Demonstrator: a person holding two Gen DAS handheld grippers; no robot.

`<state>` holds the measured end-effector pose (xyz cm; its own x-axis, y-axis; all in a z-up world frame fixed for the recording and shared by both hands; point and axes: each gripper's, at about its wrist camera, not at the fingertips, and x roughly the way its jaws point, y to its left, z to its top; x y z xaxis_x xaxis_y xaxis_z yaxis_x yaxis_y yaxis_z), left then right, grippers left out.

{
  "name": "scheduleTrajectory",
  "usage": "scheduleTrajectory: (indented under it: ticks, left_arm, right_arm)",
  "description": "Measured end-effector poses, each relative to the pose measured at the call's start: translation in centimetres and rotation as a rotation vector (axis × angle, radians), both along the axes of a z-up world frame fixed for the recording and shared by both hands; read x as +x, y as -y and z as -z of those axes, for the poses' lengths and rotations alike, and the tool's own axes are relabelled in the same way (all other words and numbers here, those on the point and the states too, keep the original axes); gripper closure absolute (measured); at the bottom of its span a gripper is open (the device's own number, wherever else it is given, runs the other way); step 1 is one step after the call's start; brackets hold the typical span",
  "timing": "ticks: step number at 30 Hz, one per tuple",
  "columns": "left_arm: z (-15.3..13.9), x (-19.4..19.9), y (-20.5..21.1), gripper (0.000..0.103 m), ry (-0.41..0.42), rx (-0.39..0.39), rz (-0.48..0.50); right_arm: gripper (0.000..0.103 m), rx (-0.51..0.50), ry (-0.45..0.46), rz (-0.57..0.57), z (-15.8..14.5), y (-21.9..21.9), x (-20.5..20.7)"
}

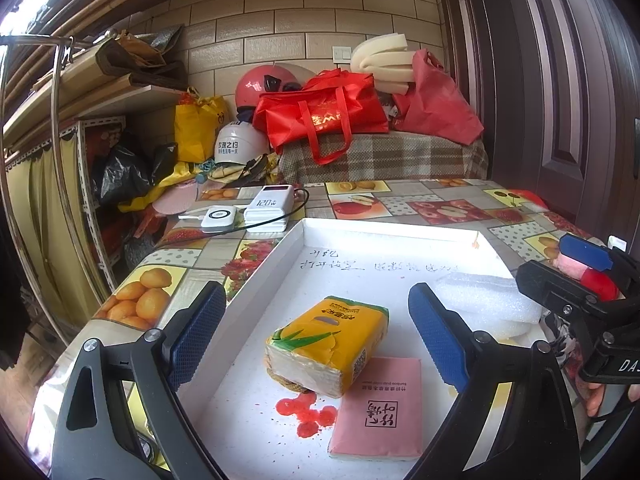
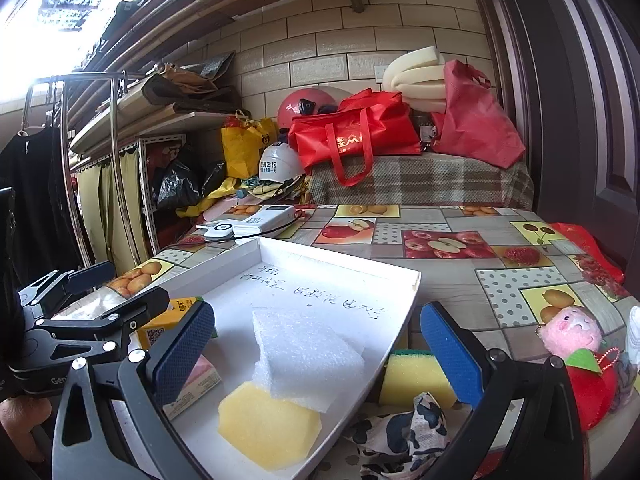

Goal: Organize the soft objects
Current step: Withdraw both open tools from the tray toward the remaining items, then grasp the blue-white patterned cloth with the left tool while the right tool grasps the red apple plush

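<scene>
A white shallow tray (image 1: 296,240) lies on the table. A yellow tissue pack (image 1: 328,344) rests in it on a woven coaster, with a pink tissue pack (image 1: 380,408) beside it. My left gripper (image 1: 316,336) is open, its blue pads apart on either side of the yellow pack and not touching it. White foam (image 2: 304,356) partly covers a round yellow sponge (image 2: 268,428) in the tray's right end. My right gripper (image 2: 318,350) hangs open over them, holding nothing. Outside the tray are a yellow-green sponge (image 2: 416,376), a cow-print cloth (image 2: 404,436) and a pink plush toy (image 2: 576,344).
The fruit-print tablecloth (image 2: 460,280) shows bare right of the tray. A white power bank (image 1: 268,208) and a small white device (image 1: 218,218) with cables sit at the back left. Red bags (image 1: 320,120), helmets and foam are piled behind. A dark door (image 1: 560,100) stands at right.
</scene>
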<state>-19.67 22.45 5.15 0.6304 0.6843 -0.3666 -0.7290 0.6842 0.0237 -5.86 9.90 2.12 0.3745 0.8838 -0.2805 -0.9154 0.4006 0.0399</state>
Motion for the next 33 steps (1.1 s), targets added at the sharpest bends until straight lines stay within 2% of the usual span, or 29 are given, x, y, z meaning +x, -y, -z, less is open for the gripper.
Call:
scheduleTrajectory:
  ticks: [8,13,19,23,25,30,33]
  left_arm:
    - [-0.4,-0.3,1.0,0.010,0.026,0.029,-0.006]
    - [-0.4,-0.2,2.6,0.010,0.041,0.027,0.041]
    - [-0.5,0.9,4.9,0.010,0.032,0.039,0.108]
    - [-0.5,1.5,6.0,0.010,0.026,0.044,0.145]
    - [-0.4,1.6,6.5,0.010,0.024,0.043,0.160]
    - [-0.3,2.1,7.5,0.010,0.018,0.036,0.197]
    - [-0.4,3.1,9.3,0.010,-0.016,0.087,0.223]
  right_arm:
    - [0.000,0.013,-0.031,0.019,0.1,2.7,0.8]
    - [0.000,0.020,-0.007,0.065,0.1,5.4,1.6]
    - [0.000,0.040,0.005,0.186,-0.1,9.8,3.7]
    - [0.000,0.066,0.009,0.317,-0.4,13.8,6.1]
    - [0.000,0.065,-0.019,0.370,-0.4,15.7,7.9]
    - [0.000,-0.026,-0.134,0.470,0.5,19.2,12.1]
    - [0.000,-0.039,-0.171,0.466,0.5,20.8,13.4]
